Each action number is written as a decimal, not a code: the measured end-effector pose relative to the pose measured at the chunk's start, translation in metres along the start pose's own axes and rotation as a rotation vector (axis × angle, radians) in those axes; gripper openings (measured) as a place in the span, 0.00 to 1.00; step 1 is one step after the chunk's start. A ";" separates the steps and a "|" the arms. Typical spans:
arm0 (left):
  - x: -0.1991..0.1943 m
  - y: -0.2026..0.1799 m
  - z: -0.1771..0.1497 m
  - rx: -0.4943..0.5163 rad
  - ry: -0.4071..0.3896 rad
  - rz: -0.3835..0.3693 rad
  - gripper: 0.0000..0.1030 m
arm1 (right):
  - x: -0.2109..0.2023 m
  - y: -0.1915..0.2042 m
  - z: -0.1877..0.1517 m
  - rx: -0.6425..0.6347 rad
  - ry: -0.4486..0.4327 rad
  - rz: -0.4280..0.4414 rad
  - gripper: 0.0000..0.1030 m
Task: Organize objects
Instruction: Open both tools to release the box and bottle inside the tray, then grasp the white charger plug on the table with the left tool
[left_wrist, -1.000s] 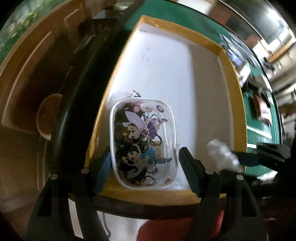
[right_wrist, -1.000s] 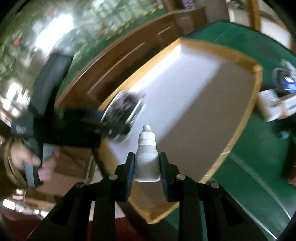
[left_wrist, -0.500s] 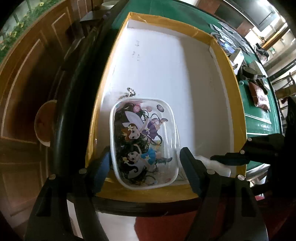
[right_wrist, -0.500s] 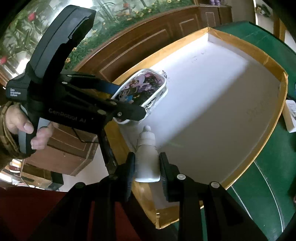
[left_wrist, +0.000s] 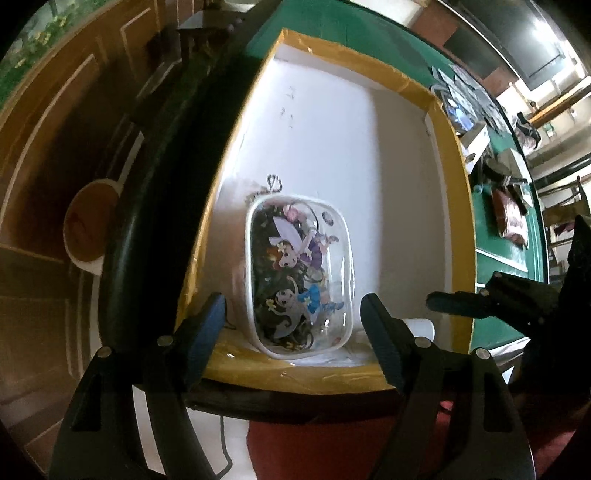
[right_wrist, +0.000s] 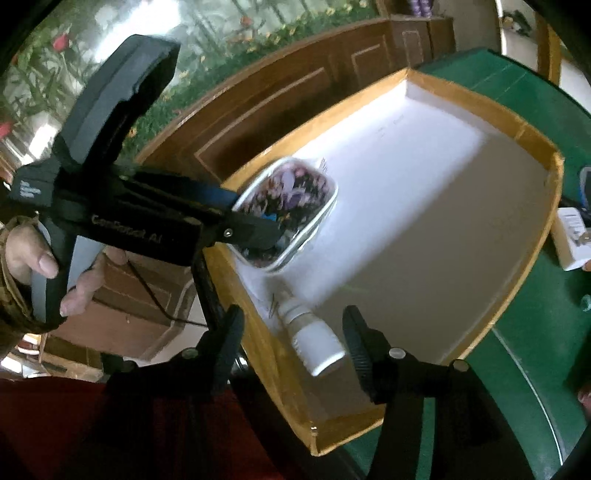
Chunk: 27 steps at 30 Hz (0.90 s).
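I've got both items down in the near corner of the box (right_wrist: 524, 236), grouped tight so the rest stays free. R gripper (right_wrist: 293, 341) jaws are opening, dropper bottle (right_wrist: 314, 339) lying on its side between them, pads clear of it. L gripper (left_wrist: 291, 317) stands wide around the cartoon pouch (left_wrist: 301, 273), not pinching, tho blur makes contact on the far side hard to rule out. Bottle lies just beside the pouch.

The left gripper (right_wrist: 258, 221) body bears blurred lettering, roughly "CenRobot AI".
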<state>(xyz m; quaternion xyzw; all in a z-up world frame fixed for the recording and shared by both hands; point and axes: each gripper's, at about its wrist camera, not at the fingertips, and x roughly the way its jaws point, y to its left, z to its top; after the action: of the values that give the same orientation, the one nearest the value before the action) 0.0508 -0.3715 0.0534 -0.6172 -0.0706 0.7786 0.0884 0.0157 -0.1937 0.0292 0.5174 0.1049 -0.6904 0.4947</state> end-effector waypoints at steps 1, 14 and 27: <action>-0.003 -0.001 0.002 0.002 -0.008 0.005 0.74 | -0.005 -0.003 0.001 0.014 -0.018 -0.006 0.54; -0.004 -0.090 0.058 0.123 -0.072 -0.117 0.74 | -0.079 -0.052 -0.028 0.331 -0.268 -0.207 0.74; 0.055 -0.220 0.117 -0.063 -0.017 -0.159 0.73 | -0.142 -0.104 -0.114 0.607 -0.405 -0.351 0.74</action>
<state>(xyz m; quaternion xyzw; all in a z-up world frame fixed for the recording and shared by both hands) -0.0641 -0.1445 0.0760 -0.6056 -0.1445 0.7717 0.1297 -0.0005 0.0132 0.0567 0.4678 -0.1167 -0.8519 0.2046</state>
